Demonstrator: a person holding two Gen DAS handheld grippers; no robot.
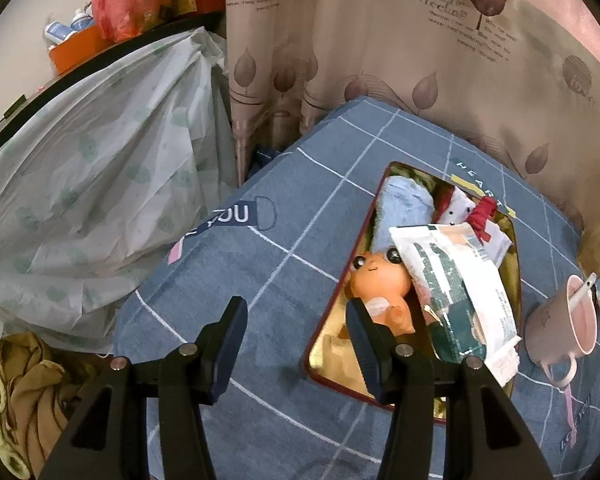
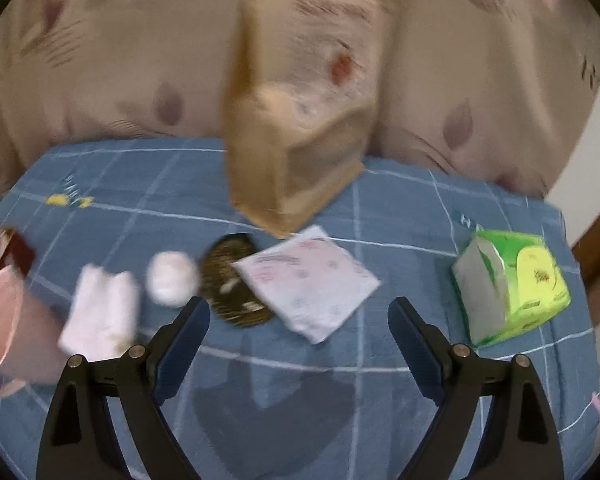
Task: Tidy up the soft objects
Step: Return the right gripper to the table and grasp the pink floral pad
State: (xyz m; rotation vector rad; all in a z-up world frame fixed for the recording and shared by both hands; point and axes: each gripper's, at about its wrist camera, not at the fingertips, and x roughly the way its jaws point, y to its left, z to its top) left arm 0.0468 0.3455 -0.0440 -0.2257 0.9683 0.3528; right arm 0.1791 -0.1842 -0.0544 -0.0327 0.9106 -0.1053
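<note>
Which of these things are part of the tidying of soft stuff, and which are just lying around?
Part of the job:
box holding the orange toy and blue towel
white cloth
white ball
flat white packet
both grippers, open: left, right

Just lying about:
pink mug
green tissue pack
brown paper bag
curtain

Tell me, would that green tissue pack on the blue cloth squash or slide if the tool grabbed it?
The green tissue pack would probably squash: its wrapper looks thin, and its torn white end already gapes. It likely weighs little, so a push might slide it across the blue cloth rather than tip it. The right tool is open and apart from it.
</note>
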